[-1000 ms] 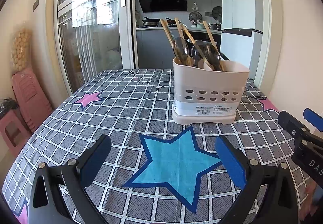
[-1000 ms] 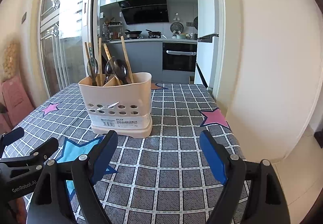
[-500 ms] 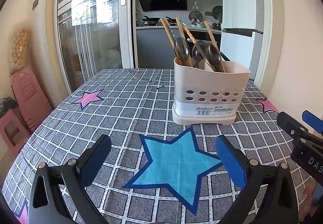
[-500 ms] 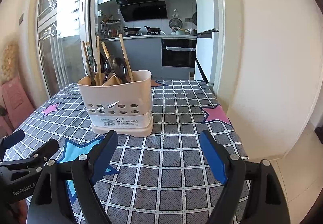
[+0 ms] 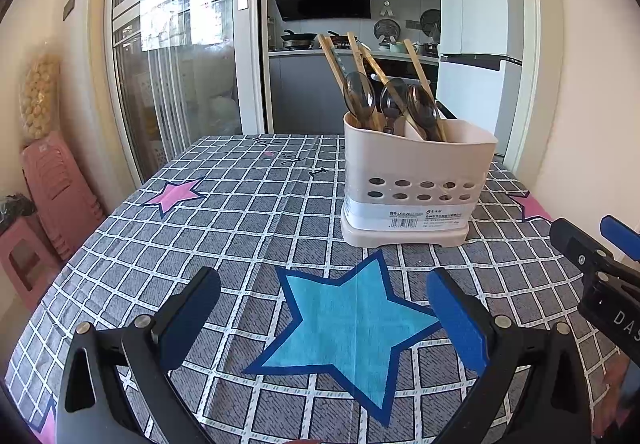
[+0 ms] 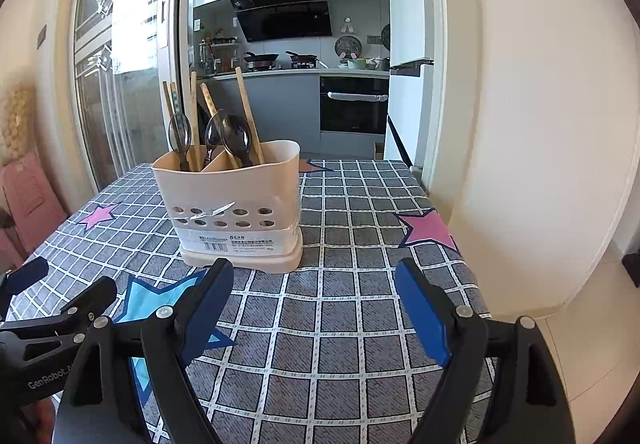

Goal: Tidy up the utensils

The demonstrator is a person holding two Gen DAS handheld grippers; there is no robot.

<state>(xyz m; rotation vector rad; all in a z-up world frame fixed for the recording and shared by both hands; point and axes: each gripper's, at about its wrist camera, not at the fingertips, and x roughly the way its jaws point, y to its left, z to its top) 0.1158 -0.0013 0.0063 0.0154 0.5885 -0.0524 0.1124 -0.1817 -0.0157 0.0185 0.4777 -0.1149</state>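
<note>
A cream plastic utensil holder (image 5: 416,180) stands on the checked tablecloth (image 5: 248,212). It holds several dark spoons (image 5: 360,96) and wooden chopsticks (image 5: 420,72), all upright. It also shows in the right wrist view (image 6: 236,200) with its spoons (image 6: 236,136). My left gripper (image 5: 320,316) is open and empty, low over the blue star, short of the holder. My right gripper (image 6: 316,304) is open and empty, to the right of the holder's front. Each gripper shows at the edge of the other's view.
The table's right edge (image 6: 460,244) runs close to a white wall. Pink stools (image 5: 52,188) stand on the floor at the left. A glass sliding door (image 5: 180,64) and a kitchen lie beyond the table's far edge.
Both grippers have drifted slightly; the holder looks a little closer in the right wrist view. Nothing was taken hold of or let go.
</note>
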